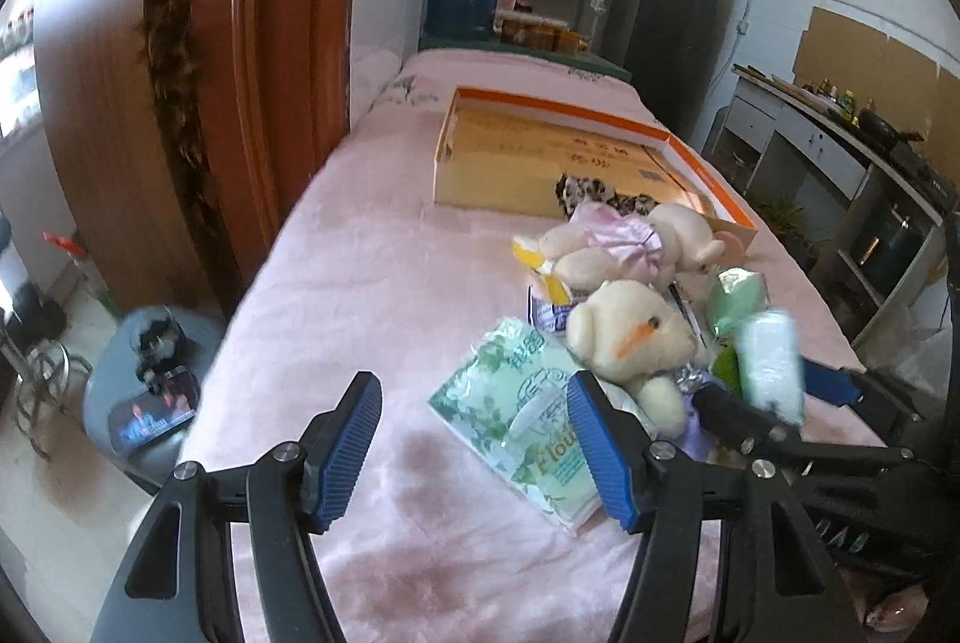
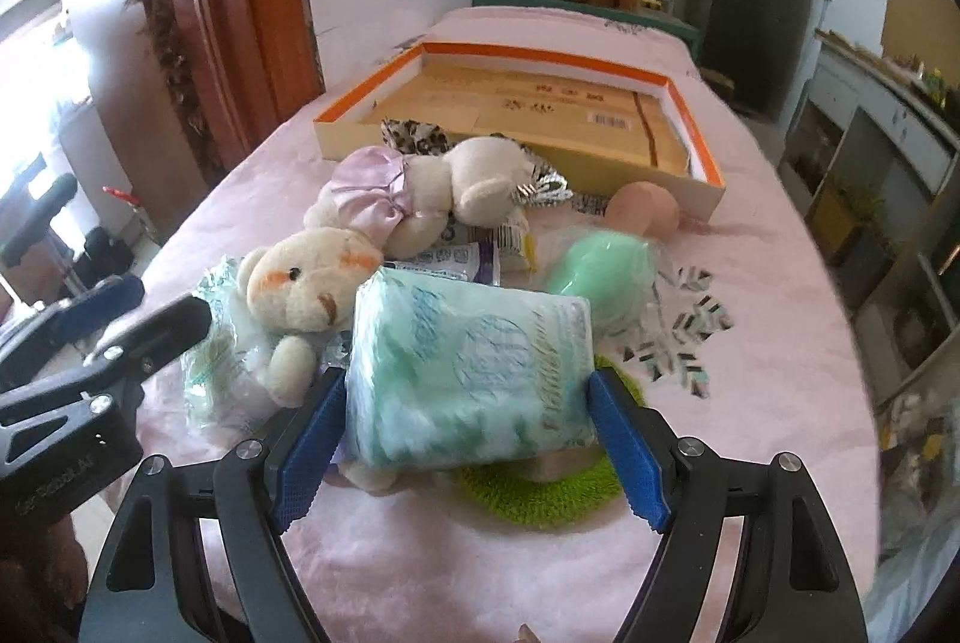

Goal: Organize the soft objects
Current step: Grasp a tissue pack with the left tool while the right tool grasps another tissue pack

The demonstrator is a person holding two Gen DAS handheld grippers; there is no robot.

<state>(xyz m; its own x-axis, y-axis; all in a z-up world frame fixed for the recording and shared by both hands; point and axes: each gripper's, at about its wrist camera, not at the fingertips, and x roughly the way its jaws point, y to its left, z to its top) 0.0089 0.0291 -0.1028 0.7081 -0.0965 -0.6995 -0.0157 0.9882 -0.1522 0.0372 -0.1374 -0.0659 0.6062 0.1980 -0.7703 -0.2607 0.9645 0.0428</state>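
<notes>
Left gripper (image 1: 474, 454) hangs over the pink blanket (image 1: 360, 283), jaws apart, nothing between them. Its right pad overlaps a green tissue pack (image 1: 510, 403). Beside it, a cream teddy bear (image 1: 636, 337); beyond, the orange-rimmed box (image 1: 540, 150). Right gripper (image 1: 774, 397) carries a blurred pale-green pack (image 1: 771, 364).

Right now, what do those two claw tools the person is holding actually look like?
Both match. The left gripper and the right gripper have black, slotted plastic arms joined by silver bolts, ending in flat blue ribbed pads. Faint pale lettering marks the left gripper's black body in the right wrist view. No cables or sleeves are visible.

Motion-blurred tissue pack (image 2: 468, 373); green mat (image 2: 540, 493) half-hidden beneath.
</notes>
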